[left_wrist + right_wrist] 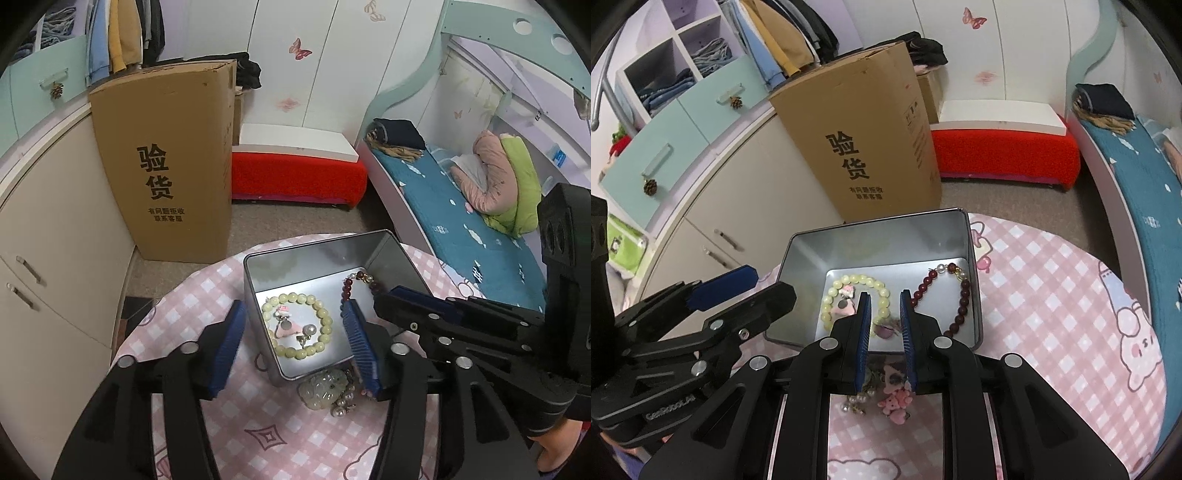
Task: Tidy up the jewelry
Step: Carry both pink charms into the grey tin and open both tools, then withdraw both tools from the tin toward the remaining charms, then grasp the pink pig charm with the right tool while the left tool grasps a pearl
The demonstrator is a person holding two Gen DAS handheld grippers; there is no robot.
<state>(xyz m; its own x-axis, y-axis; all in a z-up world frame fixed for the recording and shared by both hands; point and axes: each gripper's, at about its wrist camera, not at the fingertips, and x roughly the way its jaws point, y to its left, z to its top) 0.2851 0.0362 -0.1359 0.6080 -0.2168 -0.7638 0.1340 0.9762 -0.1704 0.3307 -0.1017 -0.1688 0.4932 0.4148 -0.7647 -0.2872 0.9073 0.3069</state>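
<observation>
An open metal tin (pixel 306 254) (pixel 871 243) stands on a round table with a pink checked cloth (pixel 258 424). In the tin lie a pale green bead bracelet (pixel 325 317) (pixel 831 295), pink earrings (pixel 290 328) and a dark red bead bracelet (pixel 345 286) (pixel 964 295). My left gripper (pixel 294 306) is open and straddles the tin's near left corner, its pads off it. My right gripper (pixel 885 295) hovers over the tin with only a narrow gap between the jaws and nothing in it. A carved jade pendant (pixel 325 387), pearls (pixel 857 400) and a pink bear charm (pixel 895 402) lie on the cloth before the tin.
A tall cardboard box (pixel 166 166) stands on the floor behind the table, beside a cream cabinet (pixel 55 258). A red bench (pixel 295 177) sits along the back wall. A bed with a blue cover (pixel 461 229) runs along the right.
</observation>
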